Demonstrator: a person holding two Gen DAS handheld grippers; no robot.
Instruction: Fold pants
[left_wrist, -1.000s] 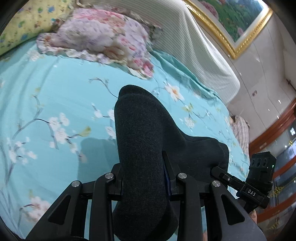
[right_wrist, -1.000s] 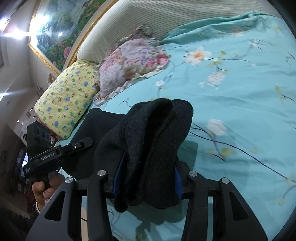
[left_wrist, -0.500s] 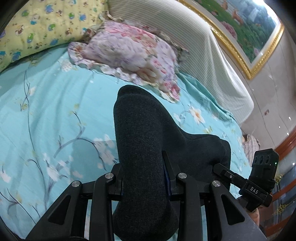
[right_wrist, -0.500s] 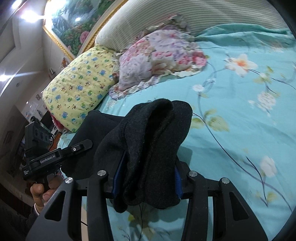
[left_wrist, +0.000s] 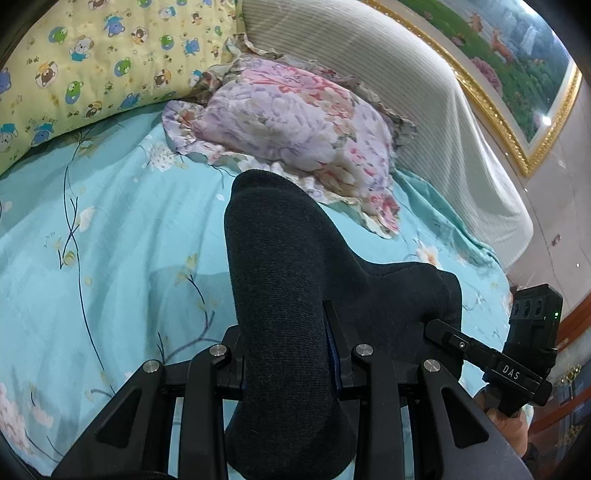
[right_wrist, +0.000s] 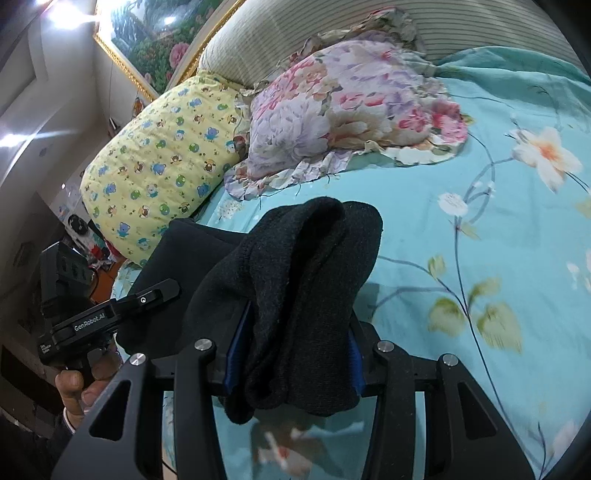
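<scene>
**Dark knit pants carried over the bed, both grippers clamped**

I hold the pants in a bunched fold, above the turquoise floral bedsheet. The left gripper is clamped on one bunch, the right gripper on another. I judge this the carry stage of a fold. Next I must lower both ends level onto the sheet before releasing. Against the earlier frames, the floral pillow and yellow bear-print pillow sit closer; the grip is unchanged.

I see the bed, its turquoise blossom-print sheet bare in the middle; a floral pillow and a yellow bear-print pillow lie at its head.
</scene>
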